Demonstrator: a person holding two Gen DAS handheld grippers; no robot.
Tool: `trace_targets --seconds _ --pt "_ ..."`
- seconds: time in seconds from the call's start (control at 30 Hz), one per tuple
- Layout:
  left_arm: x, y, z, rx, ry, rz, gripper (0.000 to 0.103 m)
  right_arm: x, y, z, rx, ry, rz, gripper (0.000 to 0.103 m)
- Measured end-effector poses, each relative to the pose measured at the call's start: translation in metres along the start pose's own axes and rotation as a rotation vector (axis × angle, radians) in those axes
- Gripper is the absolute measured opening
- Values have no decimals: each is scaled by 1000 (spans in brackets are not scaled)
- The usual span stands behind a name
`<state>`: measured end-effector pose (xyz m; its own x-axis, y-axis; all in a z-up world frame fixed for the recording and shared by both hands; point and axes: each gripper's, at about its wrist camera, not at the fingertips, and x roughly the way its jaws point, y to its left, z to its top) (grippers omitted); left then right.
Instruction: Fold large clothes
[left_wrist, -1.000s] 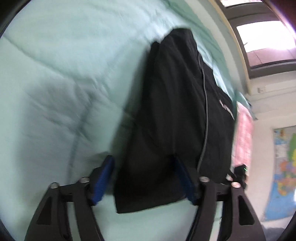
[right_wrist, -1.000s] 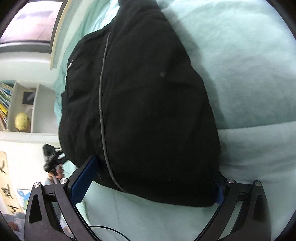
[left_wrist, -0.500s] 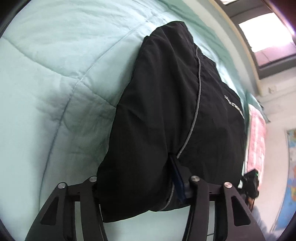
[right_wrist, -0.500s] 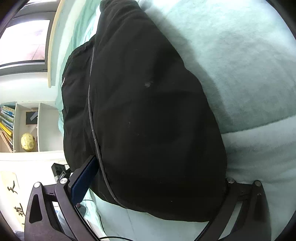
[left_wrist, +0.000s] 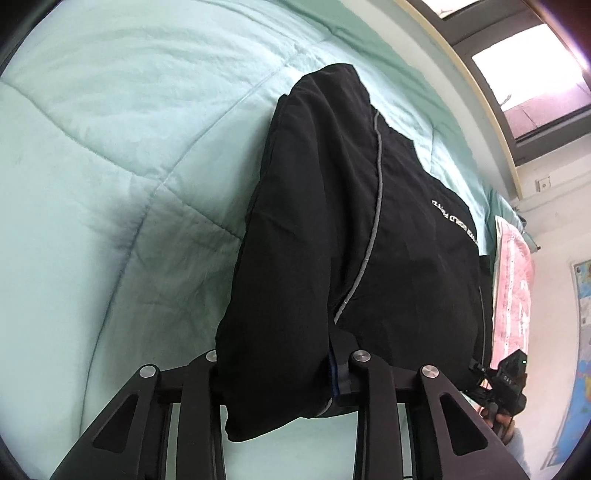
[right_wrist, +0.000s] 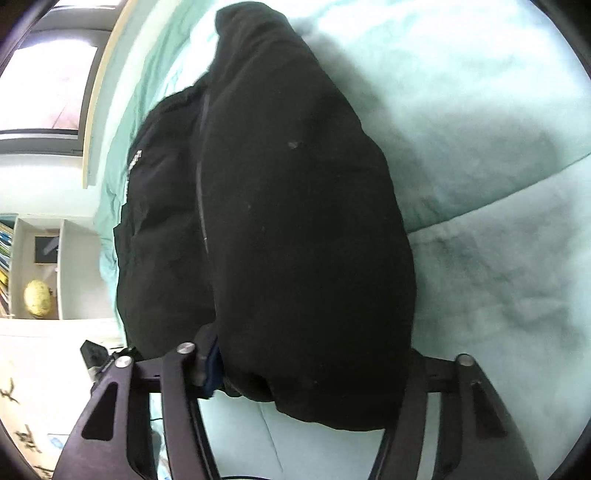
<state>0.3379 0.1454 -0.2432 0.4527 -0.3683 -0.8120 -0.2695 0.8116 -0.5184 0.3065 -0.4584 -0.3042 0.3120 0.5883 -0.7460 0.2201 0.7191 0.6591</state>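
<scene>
- The black garment (left_wrist: 332, 240) lies on the pale green quilt (left_wrist: 110, 166) as a long, narrow bundle, already doubled lengthwise — a grey piping line runs down its top and small white lettering shows near its far end.
- By my reading, the lengthwise fold is done; what is left is at least one fold across, bringing the near end toward the far end, and then a smoothing of the stack.
- The left gripper (left_wrist: 275, 363) is at the near end with its jaws closing, and the cloth fills the gap between them; the fabric hides the pads, so a firm pinch looks likely but I cannot confirm it.
- The right gripper (right_wrist: 306, 369) is at the same end, beside the left one, its jaws also closing with a thick roll of the garment between them — the right-hand finger is buried under cloth.
- The near end appears slightly raised off the quilt, which suggests the cross fold is just beginning.
</scene>
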Motion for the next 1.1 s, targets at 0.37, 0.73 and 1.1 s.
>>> trace_targets --seconds 0.37,0.73,1.1 --pt "-48 4 -35 91 -17 6 31 -39 6 -45 -8 -9 -25 52" --pt "-105 35 -133 90 37 19 31 -79 -16 -146 33 17 -10 52" --pt "-147 50 -212 117 77 22 31 -100 -14 -229 73 6 -15 52"
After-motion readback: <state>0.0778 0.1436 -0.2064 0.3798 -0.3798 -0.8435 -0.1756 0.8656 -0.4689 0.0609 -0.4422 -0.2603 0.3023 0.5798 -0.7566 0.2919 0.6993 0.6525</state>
